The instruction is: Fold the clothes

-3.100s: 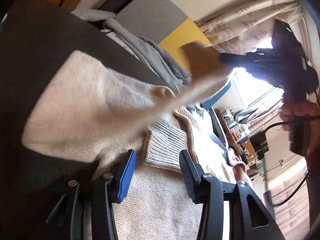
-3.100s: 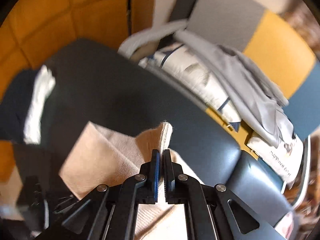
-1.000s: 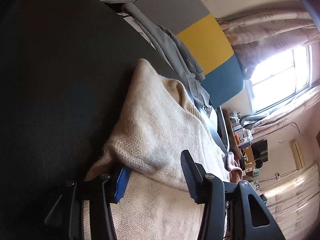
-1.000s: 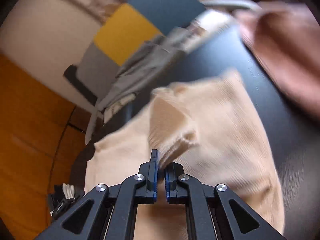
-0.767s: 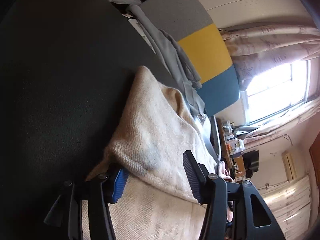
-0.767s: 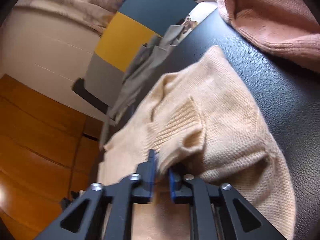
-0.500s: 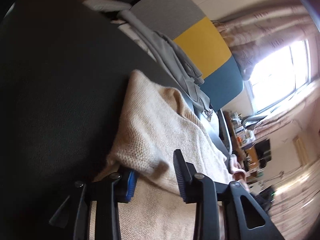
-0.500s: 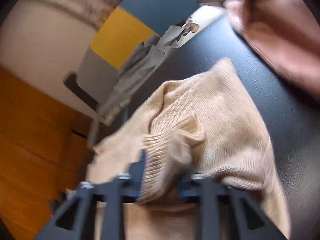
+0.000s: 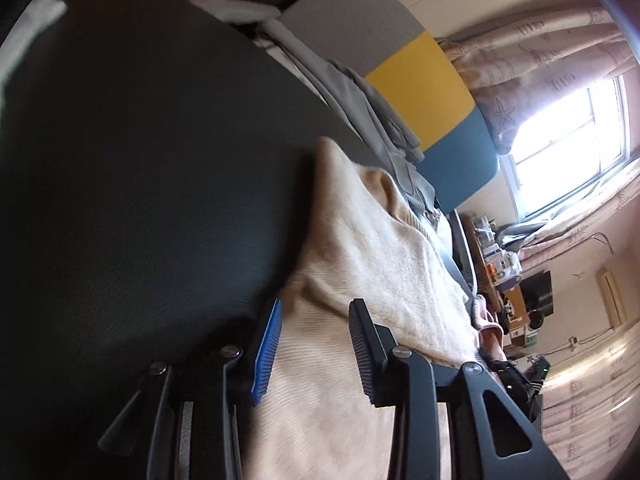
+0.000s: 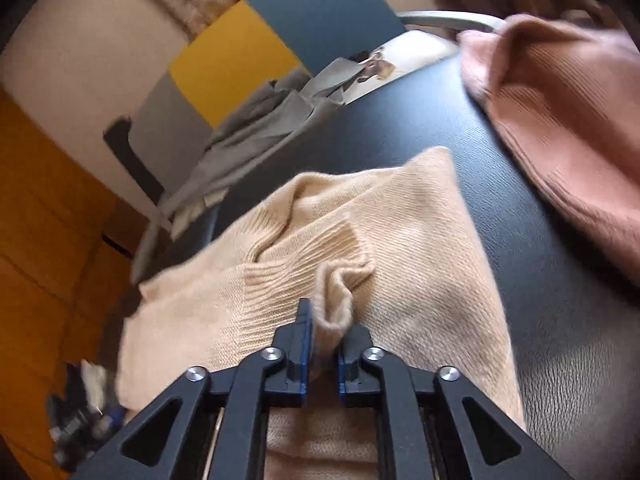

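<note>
A beige knit sweater [image 10: 420, 240] lies on the black padded table [image 10: 560, 340], with one sleeve folded across its body. My right gripper [image 10: 326, 340] is shut on a bunched fold of the sweater's ribbed cuff [image 10: 334, 300], low over the cloth. In the left wrist view the same sweater [image 9: 380, 248] runs away from me along the table [image 9: 140, 160]. My left gripper [image 9: 316, 344] stands open at the sweater's near folded edge, with the cloth between its fingers but not pinched.
A pink knit garment [image 10: 560, 120] lies on the table to the right of the sweater; a bit of this pink garment [image 9: 488, 320] shows beyond it in the left view. Grey clothes [image 10: 256, 140] hang over a chair of grey, yellow and blue blocks [image 10: 240, 52] behind the table.
My right gripper carried the sleeve over the sweater's body, spread its fingers, then closed again on the cuff. My left gripper's fingers have narrowed somewhat around the folded edge.
</note>
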